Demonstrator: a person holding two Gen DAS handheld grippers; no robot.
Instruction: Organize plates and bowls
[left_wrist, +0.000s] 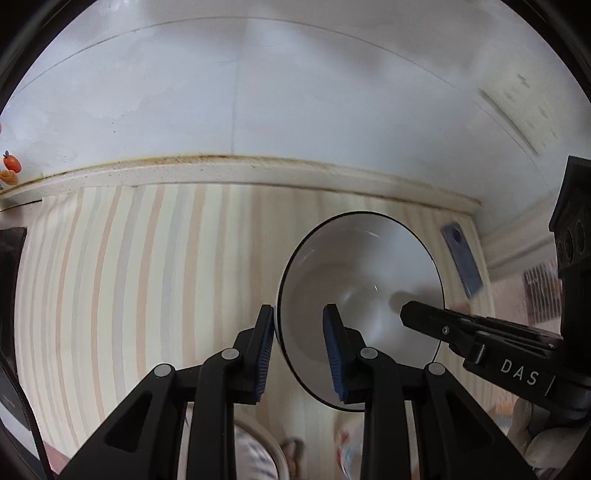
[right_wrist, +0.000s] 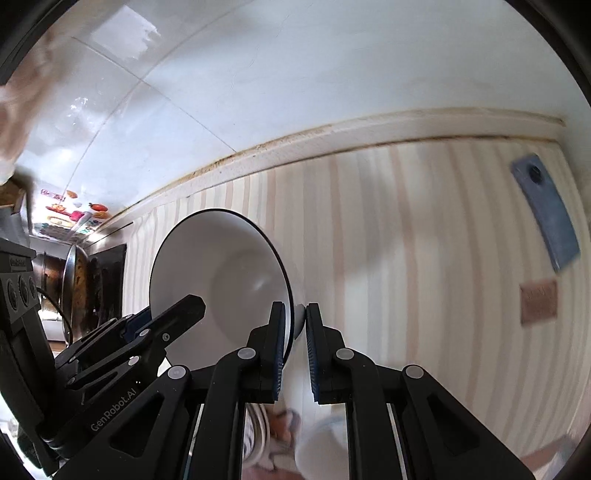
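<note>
My left gripper (left_wrist: 299, 325) straddles the bowl (left_wrist: 365, 280) rim at seven o'clock, not visibly clamped, and my right gripper (right_wrist: 295, 325) pinches it at four; if either pad slips on the glaze, I judge the bowl, above the striped mat (left_wrist: 147, 266), would tip and drop.
</note>
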